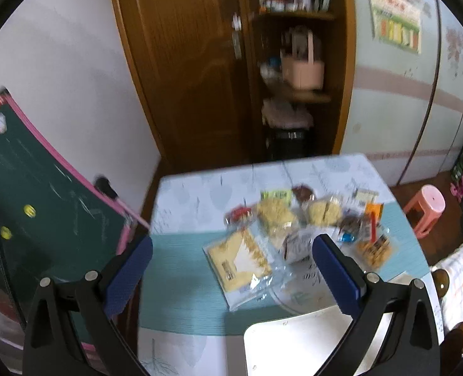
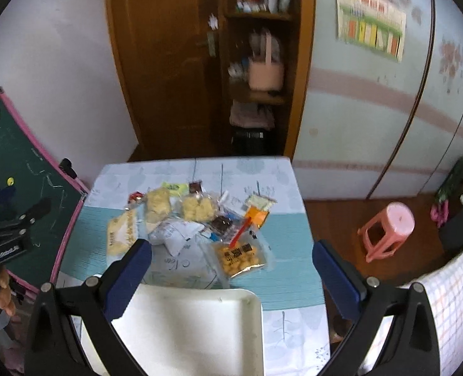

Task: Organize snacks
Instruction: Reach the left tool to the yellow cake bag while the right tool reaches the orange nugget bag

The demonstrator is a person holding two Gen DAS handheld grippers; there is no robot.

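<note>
Step judged: approach and first pick, nothing grasped yet. Left tool (image 1: 231, 269) released, jaws wide; right tool (image 2: 231, 269) released too, both above surface (image 2: 294, 279). Snack pile (image 2: 193, 216) mid-surface, at 12 o'clock from right tool; white tray (image 2: 200, 329) just below it at 6. Advice: take loose edge packet first, probably yellow packet (image 1: 239, 258), though blur hides overlaps; pinch sealed edge, lift clear, lower into tray.

Bare surface (image 2: 281, 228) right of the snack pile (image 2: 197, 219), open strip along the far edge, white tray (image 2: 200, 322) filling the near side, chalkboard (image 1: 43, 188) close on the left, packets possibly overlapping, blurred.
</note>
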